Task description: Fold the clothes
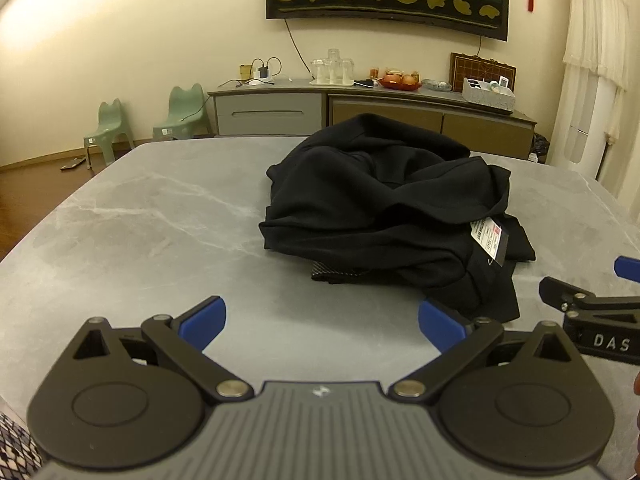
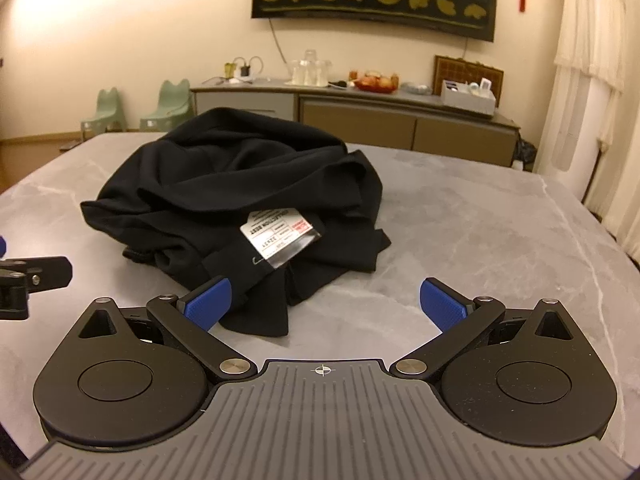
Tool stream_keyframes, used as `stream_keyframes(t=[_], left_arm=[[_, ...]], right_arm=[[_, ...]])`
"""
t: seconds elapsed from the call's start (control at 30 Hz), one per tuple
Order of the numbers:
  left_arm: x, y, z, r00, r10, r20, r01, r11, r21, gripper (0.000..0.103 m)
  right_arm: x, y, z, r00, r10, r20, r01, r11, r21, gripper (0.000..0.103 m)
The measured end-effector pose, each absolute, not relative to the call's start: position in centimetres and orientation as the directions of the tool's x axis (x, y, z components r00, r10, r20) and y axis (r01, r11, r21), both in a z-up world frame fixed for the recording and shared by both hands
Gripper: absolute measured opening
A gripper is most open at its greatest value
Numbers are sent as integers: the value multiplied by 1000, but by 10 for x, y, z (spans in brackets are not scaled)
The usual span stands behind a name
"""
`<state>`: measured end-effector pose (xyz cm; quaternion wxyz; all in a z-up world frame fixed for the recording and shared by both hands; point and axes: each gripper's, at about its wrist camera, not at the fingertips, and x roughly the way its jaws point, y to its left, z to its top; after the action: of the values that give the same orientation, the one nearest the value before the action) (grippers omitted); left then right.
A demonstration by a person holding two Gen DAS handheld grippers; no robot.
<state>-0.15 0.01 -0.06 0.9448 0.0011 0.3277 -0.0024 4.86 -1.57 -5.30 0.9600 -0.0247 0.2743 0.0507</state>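
Black garment (image 2: 240, 200) crumpled on bench (image 2: 480, 240), centre-left of frame; my right hand-held gripper (image 2: 324, 304) nearer, left hand-held gripper (image 1: 322, 320) beside; both wide open, empty.

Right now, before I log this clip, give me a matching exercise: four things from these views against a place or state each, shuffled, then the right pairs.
Things:
1. black garment
2. white tag
3. left gripper
4. red fruit plate

Places or states:
A. on the sideboard by the far wall
B. open, holding nothing
C. crumpled in a heap on the grey table
D. lying on the dark cloth, at its near edge

Pairs: 1-C, 2-D, 3-B, 4-A
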Motion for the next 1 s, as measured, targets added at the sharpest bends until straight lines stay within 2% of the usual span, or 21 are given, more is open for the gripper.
stream_keyframes(t=[0.33,1.0], left_arm=[[3,-1,-8,781,-22,-624,28,1000,0,103],[5,-2,-21,745,-108,-659,77,994,-76,103]], right_arm=[[43,7,-56,870,35,-492,-167,959,-228,102],[46,8,-55,861,49,-507,-167,968,-190,102]])
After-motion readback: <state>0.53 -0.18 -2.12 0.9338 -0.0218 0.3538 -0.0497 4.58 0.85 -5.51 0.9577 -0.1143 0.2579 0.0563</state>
